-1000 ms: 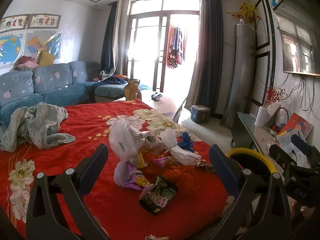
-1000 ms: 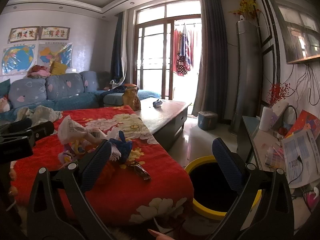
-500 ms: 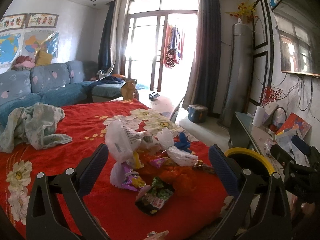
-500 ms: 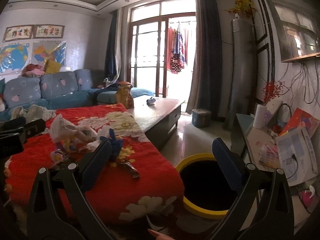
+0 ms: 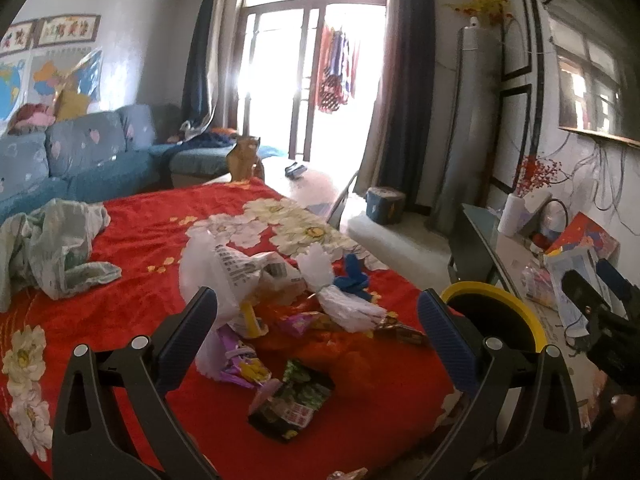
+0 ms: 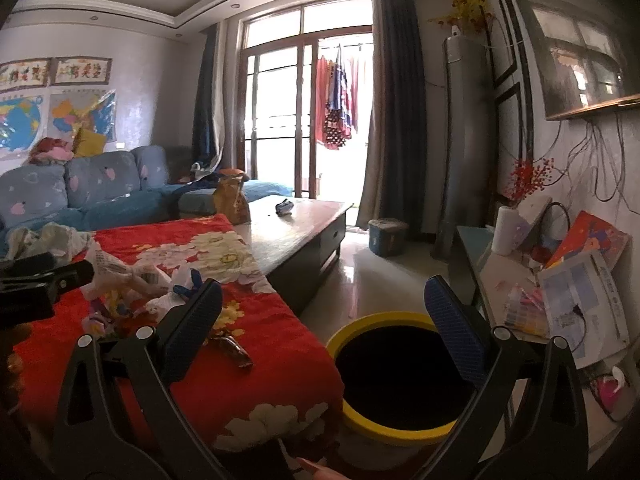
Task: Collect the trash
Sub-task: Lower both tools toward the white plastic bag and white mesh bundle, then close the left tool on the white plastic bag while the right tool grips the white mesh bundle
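While both tools hang spread and empty, the left tool [image 5: 316, 320] faces the wrapper pile [image 5: 288, 320] on the red floral cloth [image 5: 152, 240]. Right tool [image 6: 322, 316] hovers over the yellow-rimmed bin [image 6: 356, 424].

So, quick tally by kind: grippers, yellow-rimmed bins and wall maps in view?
Black blue-padded grippers: 2, left gripper and right gripper, both open
Yellow-rimmed round bin: 1
Colourful wall maps: 2
Total: 5
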Action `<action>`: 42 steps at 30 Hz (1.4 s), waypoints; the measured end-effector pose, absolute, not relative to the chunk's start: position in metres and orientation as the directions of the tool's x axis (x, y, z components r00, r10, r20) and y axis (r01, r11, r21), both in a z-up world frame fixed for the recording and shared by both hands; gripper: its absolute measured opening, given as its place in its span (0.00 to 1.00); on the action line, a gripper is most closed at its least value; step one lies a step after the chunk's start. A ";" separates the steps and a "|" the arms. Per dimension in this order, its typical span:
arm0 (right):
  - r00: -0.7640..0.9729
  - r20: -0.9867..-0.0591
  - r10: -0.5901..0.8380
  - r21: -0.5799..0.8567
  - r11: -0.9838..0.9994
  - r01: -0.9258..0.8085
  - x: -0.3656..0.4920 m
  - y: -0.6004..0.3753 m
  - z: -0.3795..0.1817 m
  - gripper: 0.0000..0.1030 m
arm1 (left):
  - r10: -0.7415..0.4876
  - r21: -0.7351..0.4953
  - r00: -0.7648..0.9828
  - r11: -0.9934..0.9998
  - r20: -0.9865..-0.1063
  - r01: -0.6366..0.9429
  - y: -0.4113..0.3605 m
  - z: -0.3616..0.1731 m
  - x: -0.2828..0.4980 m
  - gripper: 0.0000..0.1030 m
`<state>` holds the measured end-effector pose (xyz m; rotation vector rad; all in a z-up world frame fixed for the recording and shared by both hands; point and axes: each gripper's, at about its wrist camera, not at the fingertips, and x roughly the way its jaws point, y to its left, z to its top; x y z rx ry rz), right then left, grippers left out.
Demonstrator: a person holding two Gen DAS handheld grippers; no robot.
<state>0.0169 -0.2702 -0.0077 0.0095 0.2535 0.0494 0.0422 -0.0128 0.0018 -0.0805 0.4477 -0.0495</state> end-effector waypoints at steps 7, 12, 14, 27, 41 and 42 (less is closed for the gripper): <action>0.936 -0.311 0.162 0.011 0.986 -0.167 0.042 -0.253 -0.009 0.91 | -0.069 -0.165 0.884 0.986 -0.463 -0.009 0.022 0.000 0.065 0.94; 0.883 -0.386 0.267 0.034 0.961 -0.275 0.069 -0.228 -0.016 0.90 | -0.022 -0.177 0.877 0.982 -0.481 -0.072 0.046 0.000 0.080 0.94; 0.846 -0.430 0.316 0.056 0.944 -0.324 0.081 -0.216 -0.021 0.90 | -0.013 -0.175 0.866 0.981 -0.500 -0.086 0.054 -0.001 0.088 0.94; 0.635 -0.604 0.481 0.120 0.843 -0.524 0.136 -0.148 -0.054 0.68 | -0.021 -0.203 0.782 0.970 -0.623 -0.136 0.096 -0.021 0.133 0.94; 0.553 -0.660 0.509 0.164 0.815 -0.555 0.156 -0.139 -0.068 0.12 | -0.134 -0.270 0.748 0.961 -0.650 -0.062 0.095 -0.031 0.148 0.51; 0.553 -0.654 0.517 0.169 0.812 -0.559 0.153 -0.140 -0.066 0.12 | -0.141 -0.273 0.750 0.961 -0.647 -0.054 0.094 -0.030 0.148 0.47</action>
